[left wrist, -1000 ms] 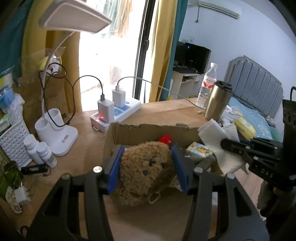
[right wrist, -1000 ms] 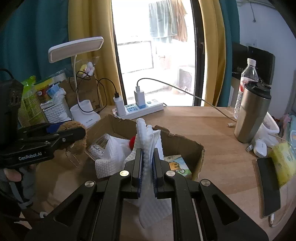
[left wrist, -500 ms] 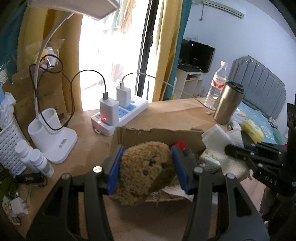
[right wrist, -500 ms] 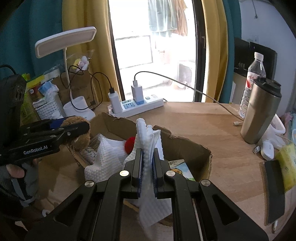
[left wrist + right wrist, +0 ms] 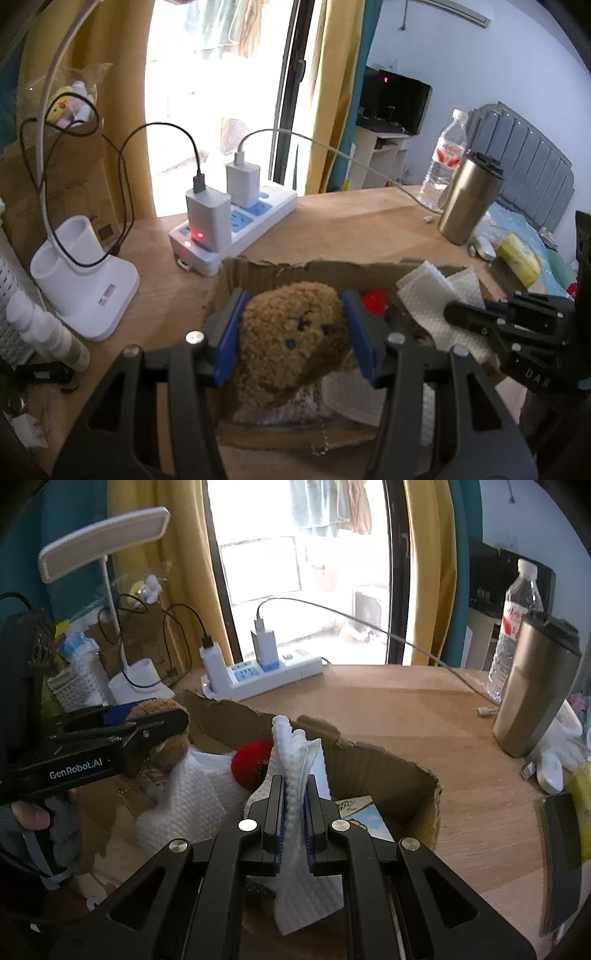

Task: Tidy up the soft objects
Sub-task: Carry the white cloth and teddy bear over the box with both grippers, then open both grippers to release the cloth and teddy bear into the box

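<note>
A brown plush bear is clamped between the blue pads of my left gripper, held over the open cardboard box. In the right wrist view the same bear hangs at the box's left side. My right gripper is shut on a folded white paper towel, upright over the box. Inside the box lie more white towel, a red soft item and a small printed pack. From the left wrist view the right gripper shows side-on with the towel.
A white power strip with chargers and a lamp base stand behind the box. A steel tumbler and water bottle are on the right. A white basket sits far left; a dark phone lies near the right edge.
Both grippers have moved forward and down toward the box with their loads. The bear and the towel now hang over the box's inside rather than before its near edge.
</note>
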{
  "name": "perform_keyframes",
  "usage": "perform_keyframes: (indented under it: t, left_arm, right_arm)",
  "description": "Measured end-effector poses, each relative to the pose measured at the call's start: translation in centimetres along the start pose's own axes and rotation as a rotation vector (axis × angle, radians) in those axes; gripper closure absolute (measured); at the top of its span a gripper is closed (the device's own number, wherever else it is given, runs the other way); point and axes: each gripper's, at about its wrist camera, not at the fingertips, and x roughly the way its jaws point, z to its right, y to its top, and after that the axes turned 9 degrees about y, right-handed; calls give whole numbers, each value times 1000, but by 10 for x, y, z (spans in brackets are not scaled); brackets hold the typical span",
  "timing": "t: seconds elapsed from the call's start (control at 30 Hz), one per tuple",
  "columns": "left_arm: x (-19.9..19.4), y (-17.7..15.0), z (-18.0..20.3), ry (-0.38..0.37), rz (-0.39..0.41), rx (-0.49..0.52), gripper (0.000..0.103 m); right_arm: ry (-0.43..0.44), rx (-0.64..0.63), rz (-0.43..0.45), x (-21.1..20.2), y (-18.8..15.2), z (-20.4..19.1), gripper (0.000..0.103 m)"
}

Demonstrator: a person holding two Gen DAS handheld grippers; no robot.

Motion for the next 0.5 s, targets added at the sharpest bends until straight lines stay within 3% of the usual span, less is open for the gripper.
perform_keyframes:
  t: [0.5]
  left_arm:
    - [41, 5, 12, -8, -50, 20, 48]
  right_arm:
    - [16, 26, -62, 22, -5, 8, 89]
